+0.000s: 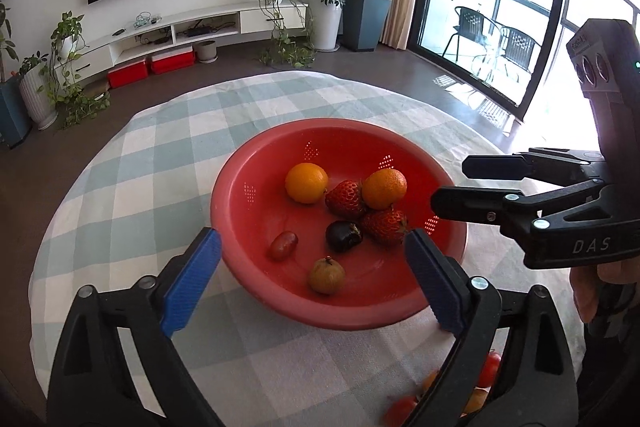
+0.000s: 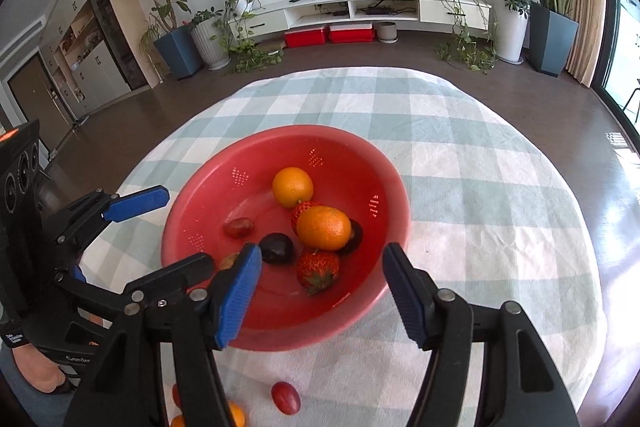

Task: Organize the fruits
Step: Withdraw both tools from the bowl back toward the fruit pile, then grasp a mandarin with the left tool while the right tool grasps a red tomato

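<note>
A red colander bowl [image 1: 344, 125] [image 2: 304, 131] sits on the checked tablecloth. It holds two oranges [image 1: 306, 183] [image 1: 384, 188], two strawberries [image 1: 346, 199] [image 1: 385, 225], a dark plum [image 1: 343, 235], a red grape [image 1: 283, 245] and a brownish-green fruit [image 1: 326, 275]. My left gripper [image 1: 312, 239] [image 2: 186, 227] hovers open over the bowl's near-left rim, nothing between its blue pads. My right gripper [image 2: 322, 251] [image 1: 450, 183] stands open above the bowl's near-right side, over a strawberry [image 2: 317, 269] without touching it.
Loose fruit lies on the cloth [image 2: 480, 187] in front of the bowl: a red grape [image 2: 285, 397], a small orange fruit [image 2: 237, 417] and red pieces [image 1: 490, 367] partly hidden by the gripper bodies. Beyond the round table are a TV wall, plants and a glass door.
</note>
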